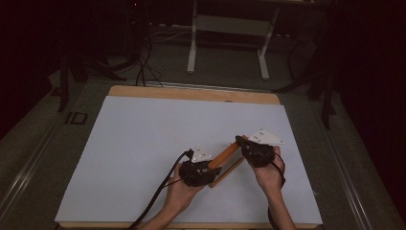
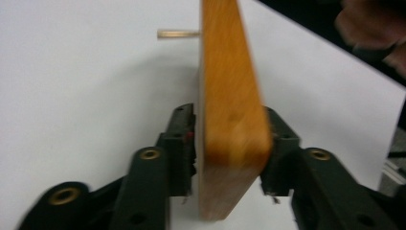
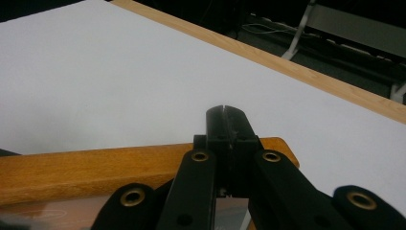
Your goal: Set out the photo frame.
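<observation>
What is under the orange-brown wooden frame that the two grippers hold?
Under the orange-brown wooden frame lies the white sheet covering the table. The left gripper clamps one end. Whether the frame touches the sheet is hidden by the hands.

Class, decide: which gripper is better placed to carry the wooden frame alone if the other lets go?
Probably left. The left gripper clamps the wooden frame's thick side squarely between both jaws. The right gripper has its jaws together at one corner, a weaker-looking hold.

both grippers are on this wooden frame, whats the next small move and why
Probably lift it slightly, both hands together. The left gripper is clamped across the wooden frame, while the right gripper, jaws together, sits at its far corner; moving one alone would likely twist it.
</observation>
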A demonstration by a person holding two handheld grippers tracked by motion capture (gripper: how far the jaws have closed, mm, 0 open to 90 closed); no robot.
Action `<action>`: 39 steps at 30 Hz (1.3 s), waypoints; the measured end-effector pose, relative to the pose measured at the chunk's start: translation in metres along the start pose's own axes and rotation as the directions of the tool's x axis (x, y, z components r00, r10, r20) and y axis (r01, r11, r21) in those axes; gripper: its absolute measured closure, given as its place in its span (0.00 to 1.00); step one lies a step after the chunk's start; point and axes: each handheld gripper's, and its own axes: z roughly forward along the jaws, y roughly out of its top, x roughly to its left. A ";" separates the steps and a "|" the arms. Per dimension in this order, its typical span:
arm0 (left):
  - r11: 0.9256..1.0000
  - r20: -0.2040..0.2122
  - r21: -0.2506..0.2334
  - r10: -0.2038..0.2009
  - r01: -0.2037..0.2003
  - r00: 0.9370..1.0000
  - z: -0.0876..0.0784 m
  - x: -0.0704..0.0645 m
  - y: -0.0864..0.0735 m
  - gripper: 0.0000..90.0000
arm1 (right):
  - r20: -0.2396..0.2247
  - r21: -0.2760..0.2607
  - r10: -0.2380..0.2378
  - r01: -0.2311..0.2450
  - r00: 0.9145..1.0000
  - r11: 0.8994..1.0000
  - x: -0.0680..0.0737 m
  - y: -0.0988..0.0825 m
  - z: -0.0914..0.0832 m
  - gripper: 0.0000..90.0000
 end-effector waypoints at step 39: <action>0.984 0.121 0.094 0.139 -0.151 0.983 -0.068 0.056 0.050 0.77 | -0.130 -0.025 -0.112 0.110 0.985 0.994 0.003 0.013 -0.012 0.59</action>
